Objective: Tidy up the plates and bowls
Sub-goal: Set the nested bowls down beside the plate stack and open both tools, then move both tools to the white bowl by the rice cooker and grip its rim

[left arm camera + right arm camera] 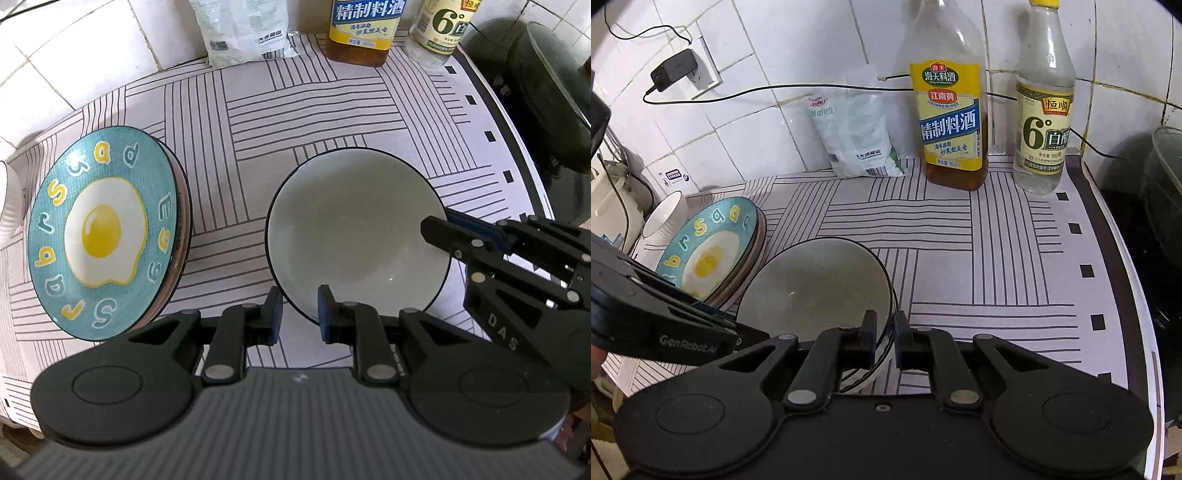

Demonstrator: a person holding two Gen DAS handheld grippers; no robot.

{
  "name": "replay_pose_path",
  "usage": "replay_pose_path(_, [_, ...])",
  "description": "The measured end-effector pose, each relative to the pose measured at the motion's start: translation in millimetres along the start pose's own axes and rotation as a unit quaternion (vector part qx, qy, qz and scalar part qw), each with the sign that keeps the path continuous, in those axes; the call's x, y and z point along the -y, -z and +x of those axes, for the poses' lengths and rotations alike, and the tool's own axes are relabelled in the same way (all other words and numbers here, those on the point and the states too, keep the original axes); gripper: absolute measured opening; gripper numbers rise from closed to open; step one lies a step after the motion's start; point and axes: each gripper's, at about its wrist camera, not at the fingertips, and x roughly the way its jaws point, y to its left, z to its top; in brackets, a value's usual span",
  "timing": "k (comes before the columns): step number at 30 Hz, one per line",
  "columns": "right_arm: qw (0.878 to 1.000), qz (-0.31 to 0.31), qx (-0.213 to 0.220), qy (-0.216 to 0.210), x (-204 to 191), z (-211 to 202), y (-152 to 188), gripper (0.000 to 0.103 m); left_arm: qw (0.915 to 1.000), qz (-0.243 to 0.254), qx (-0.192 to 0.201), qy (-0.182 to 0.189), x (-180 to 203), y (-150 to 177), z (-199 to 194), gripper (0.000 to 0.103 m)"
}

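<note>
A white bowl (354,229) with a dark rim sits on the striped mat; it also shows in the right wrist view (816,284). A teal fried-egg plate (99,229) tops a stack of plates left of it, also seen in the right wrist view (709,251). My left gripper (297,314) straddles the bowl's near rim, one finger inside and one outside, with a gap left. My right gripper (884,334) straddles the bowl's right rim, its pads close on the rim; it shows in the left wrist view (443,225).
A salt bag (853,136), a cooking wine bottle (949,122) and a vinegar bottle (1043,122) stand at the back by the tiled wall. A white cup (665,214) stands behind the plates. A dark pot (546,96) sits off the mat's right edge.
</note>
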Motion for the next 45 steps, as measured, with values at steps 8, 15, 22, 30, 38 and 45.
replay_pose_path(8, [1.000, -0.020, 0.011, -0.009, -5.4, -19.7, -2.2, 0.016, 0.9993, -0.024, 0.017, 0.024, -8.0, 6.5, -23.6, 0.021])
replay_pose_path(15, [0.998, -0.040, 0.028, -0.033, -15.9, -60.1, 0.1, 0.030, 0.9980, -0.029, 0.044, 0.036, -8.0, 22.6, -63.3, 0.026])
replay_pose_path(22, [0.995, -0.082, 0.028, -0.045, -38.1, -91.1, 9.6, 0.054, 0.9968, -0.020, 0.064, 0.043, -7.1, 45.2, -98.6, 0.037])
replay_pose_path(30, [0.992, -0.117, 0.018, -0.042, -71.9, -109.4, 23.2, 0.075, 0.9955, -0.006, 0.083, 0.047, -23.6, 74.6, -127.2, 0.051])
replay_pose_path(38, [0.992, -0.117, 0.021, -0.037, -111.7, -118.3, 28.9, 0.093, 0.9934, -0.006, 0.102, 0.051, -76.9, 104.4, -147.3, 0.068])
replay_pose_path(45, [0.990, -0.116, 0.061, -0.058, -161.3, -128.1, 21.0, 0.093, 0.9900, -0.001, 0.133, 0.048, -136.4, 123.0, -167.0, 0.091])
